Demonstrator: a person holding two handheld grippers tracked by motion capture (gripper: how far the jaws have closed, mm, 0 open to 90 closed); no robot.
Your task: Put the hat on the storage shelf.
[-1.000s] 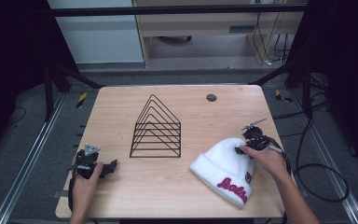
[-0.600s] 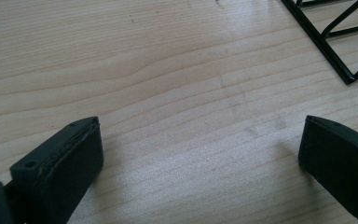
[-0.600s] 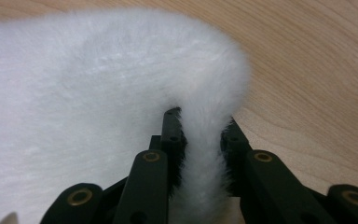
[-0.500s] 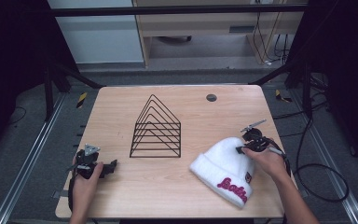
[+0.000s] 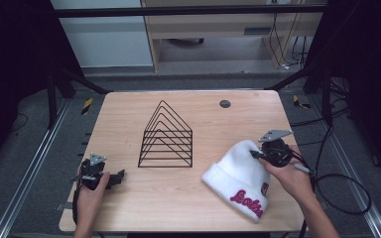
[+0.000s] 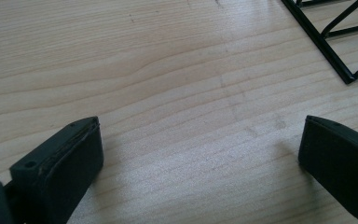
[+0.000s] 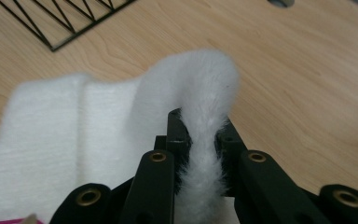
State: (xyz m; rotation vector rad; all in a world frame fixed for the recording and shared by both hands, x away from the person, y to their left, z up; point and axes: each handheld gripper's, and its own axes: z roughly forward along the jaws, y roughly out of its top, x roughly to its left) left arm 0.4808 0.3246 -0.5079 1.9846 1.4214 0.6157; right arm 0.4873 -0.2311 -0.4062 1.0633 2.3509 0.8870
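A white knit beanie (image 5: 238, 178) with pink lettering lies at the front right of the wooden table (image 5: 129, 109). My right gripper (image 5: 256, 154) is shut on its crown, and a fold of white fabric (image 7: 200, 88) rises pinched between the black jaws of that gripper (image 7: 203, 135), lifted off the wood. At the front left, my left gripper (image 5: 120, 176) rests low over the table in a hand. Its jaws stand wide open around bare wood (image 6: 200, 158). A black wire rack (image 5: 166, 136) stands in the middle; a corner of that rack (image 6: 335, 37) lies ahead of the left gripper.
A small dark round disc (image 5: 224, 103) sits near the table's far edge. The right gripper's cable (image 5: 337, 183) loops off the right side. Bare wood lies between the rack and both grippers. The rack's base (image 7: 60, 18) lies beyond the beanie.
The right gripper has closed on the beanie's crown and risen, pulling the fabric up into a peak. The left gripper has stayed where it was.
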